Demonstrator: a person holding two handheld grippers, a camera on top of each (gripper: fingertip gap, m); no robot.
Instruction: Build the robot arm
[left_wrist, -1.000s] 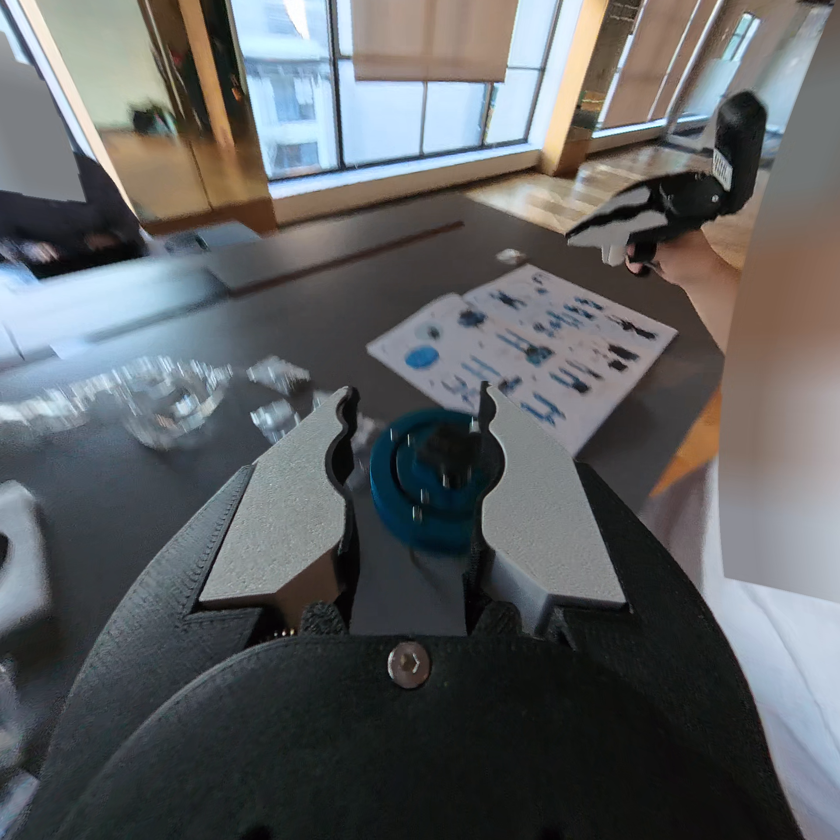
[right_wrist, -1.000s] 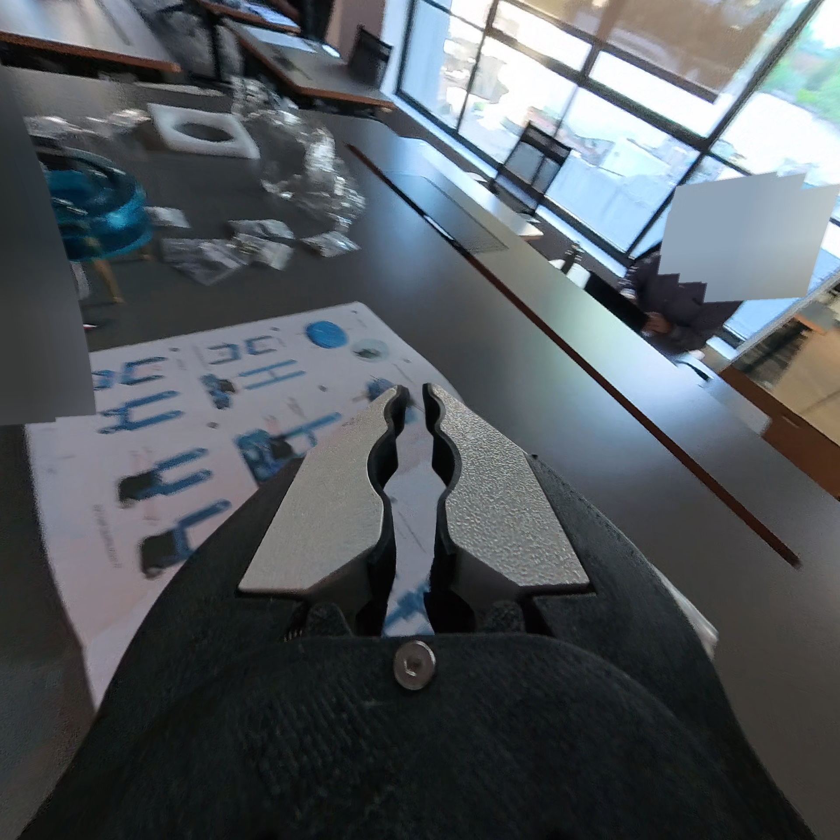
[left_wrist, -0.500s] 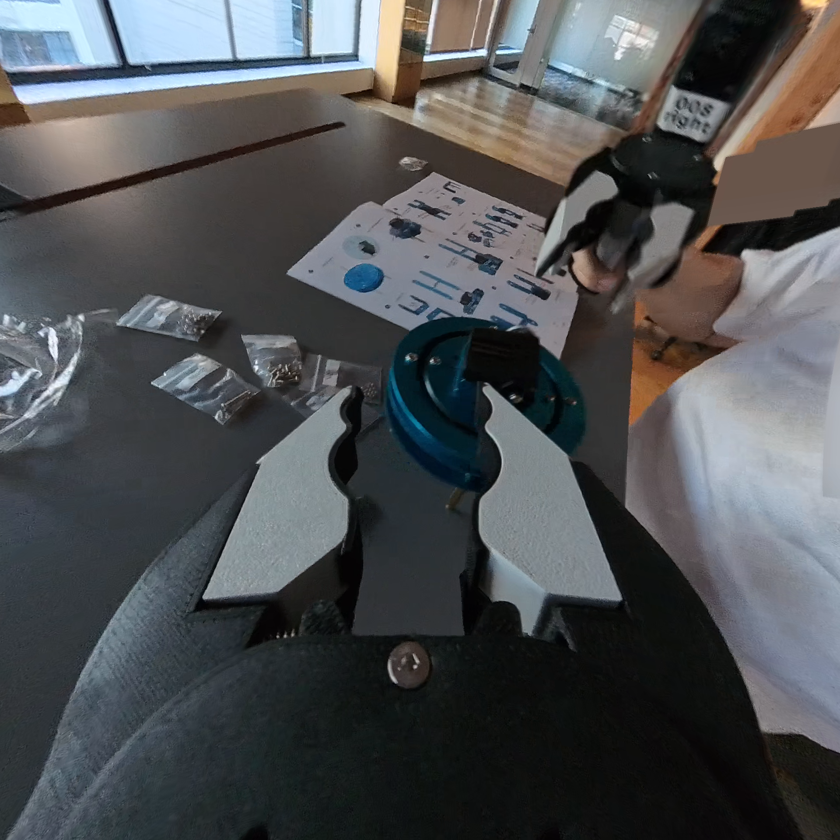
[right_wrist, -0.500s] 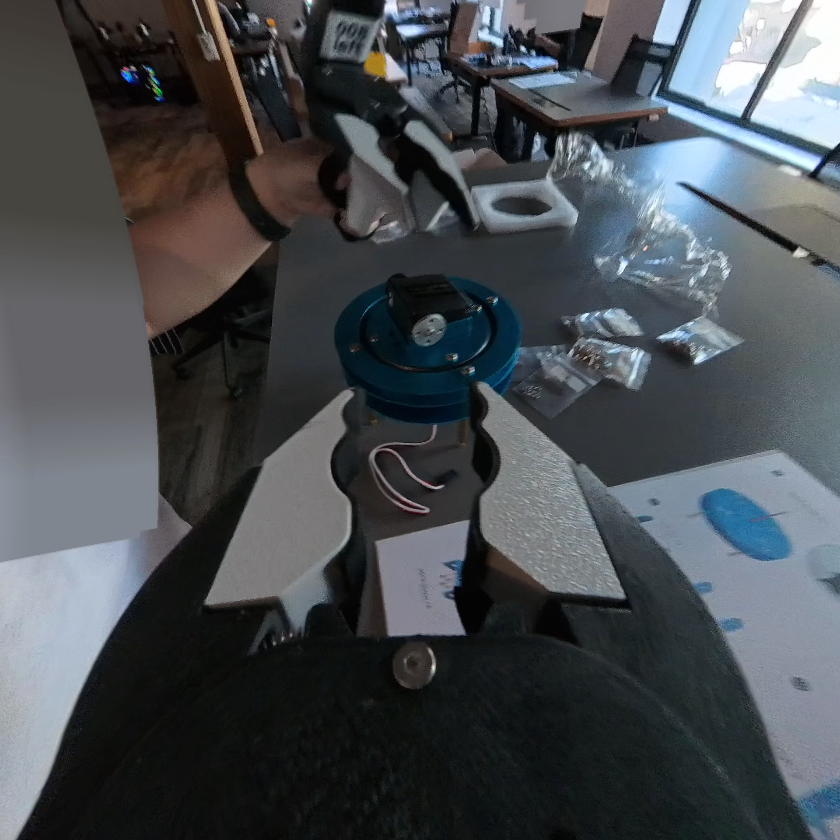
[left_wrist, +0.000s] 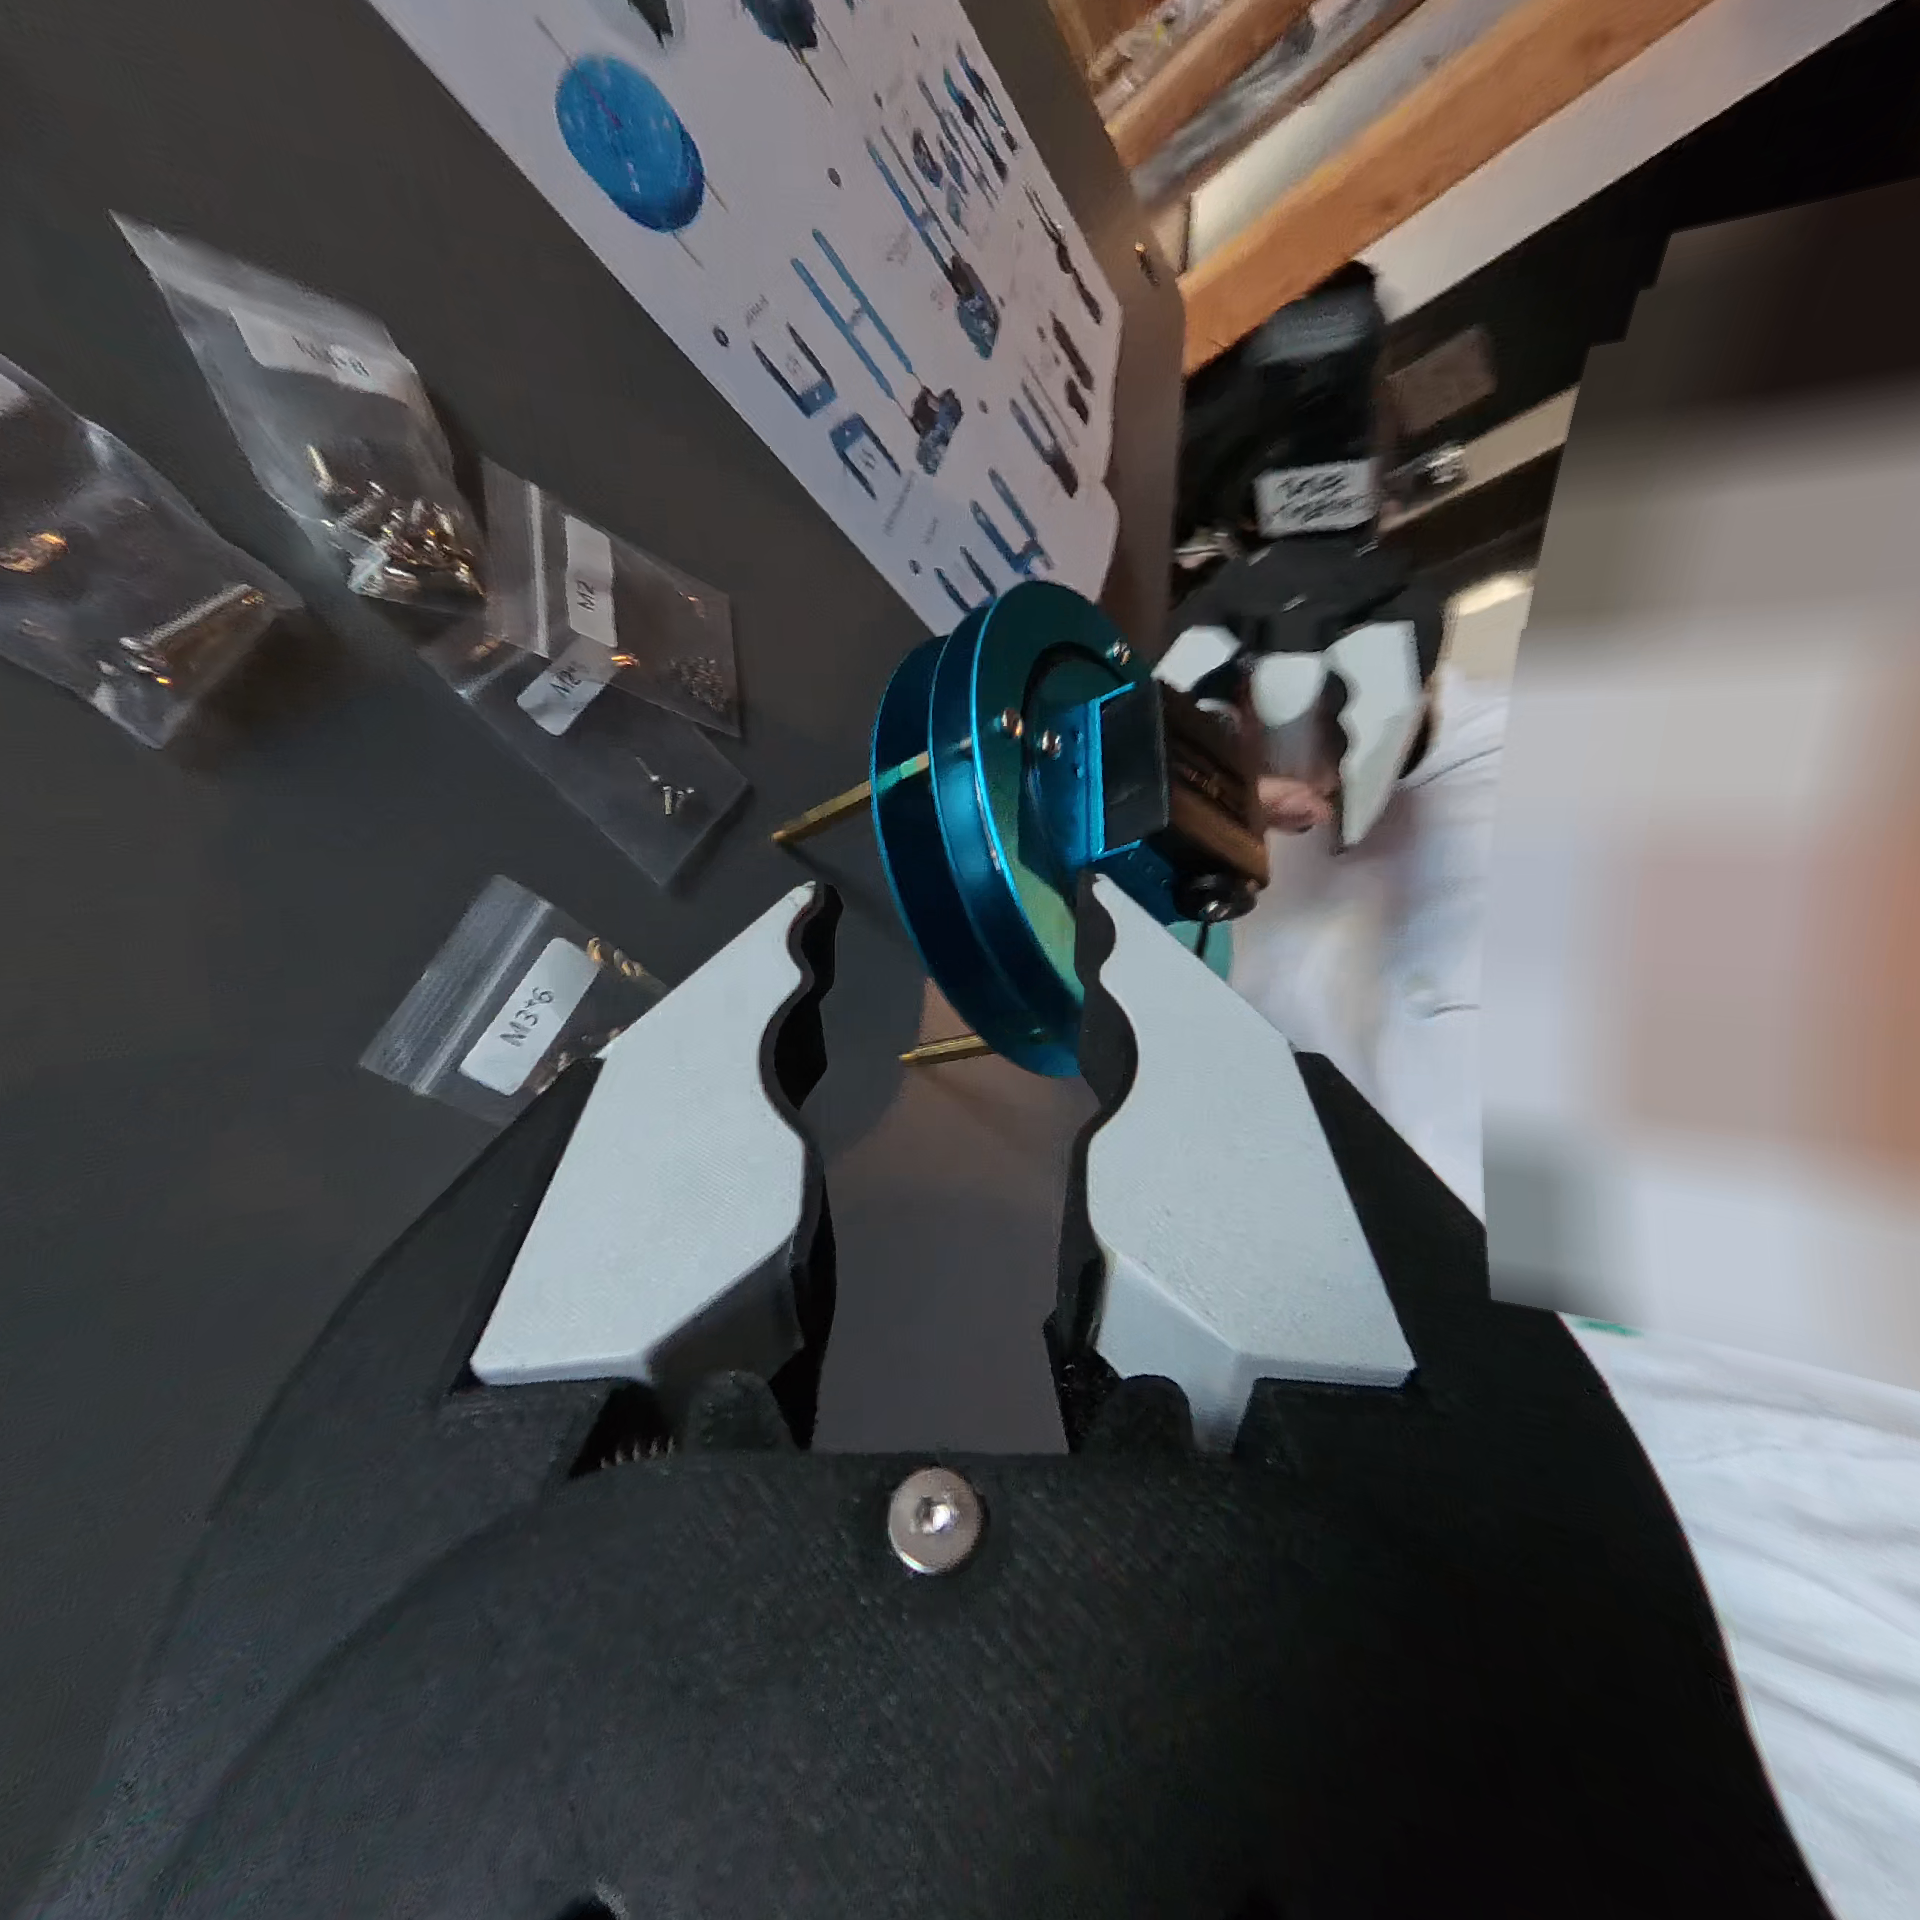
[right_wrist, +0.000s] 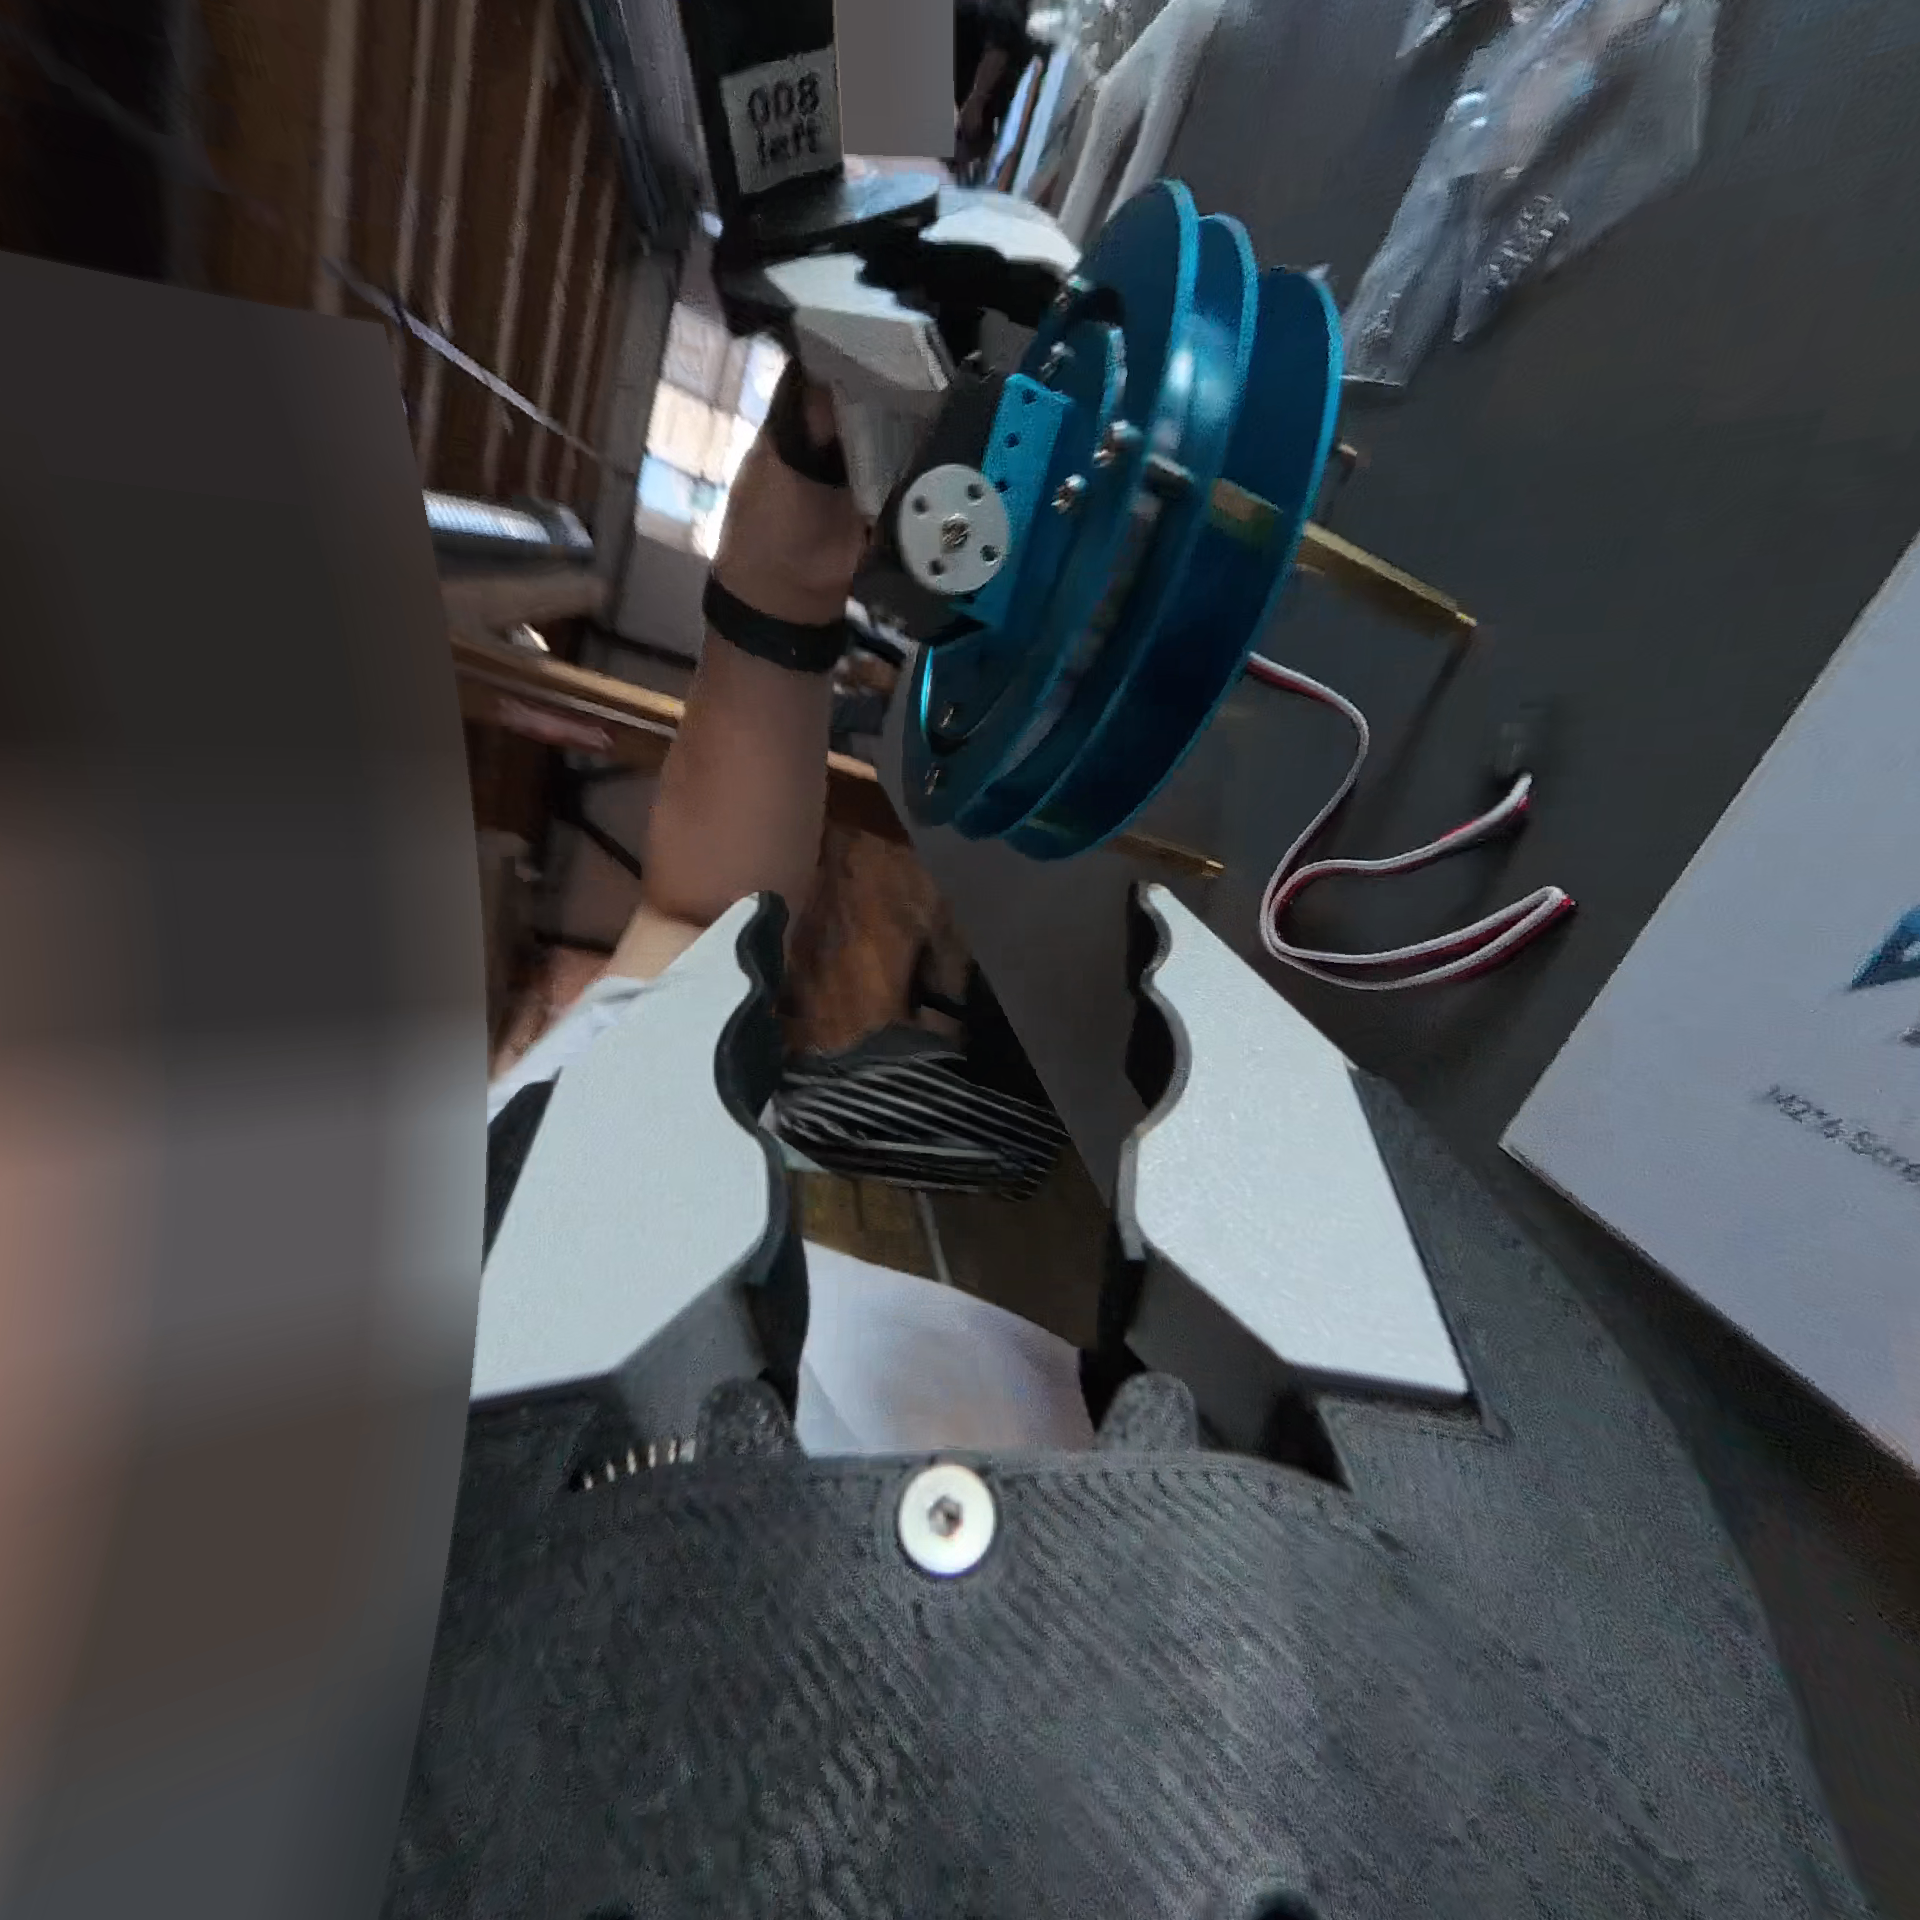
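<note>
A blue round base (left_wrist: 961, 831) with a black servo (left_wrist: 1127, 758) on top stands on brass standoffs on the dark table (left_wrist: 260, 1091). Both views are rolled sideways. My left gripper (left_wrist: 956, 894) is open and empty, its right fingertip close beside the base's rim. My right gripper (right_wrist: 956, 899) is open and empty, a short way from the base (right_wrist: 1174, 582) on the opposite side. The servo's white horn (right_wrist: 951, 530) faces it. A red and white wire (right_wrist: 1403, 914) runs from under the base. Each gripper shows in the other's view (left_wrist: 1299, 717) (right_wrist: 894, 291).
Several small clear bags of screws (left_wrist: 395, 499) (left_wrist: 582, 644) (left_wrist: 520, 1018) lie beside the base. A printed instruction sheet (left_wrist: 883, 260) lies beyond it, and a white booklet (right_wrist: 1766, 1039) by the right gripper. A person's arm (right_wrist: 727, 748) and white clothing (left_wrist: 1766, 1558) are at the table edge.
Both grippers have rolled sideways and come closer to the blue base from opposite sides. The right gripper went from nearly shut to open a second ago and stays open.
</note>
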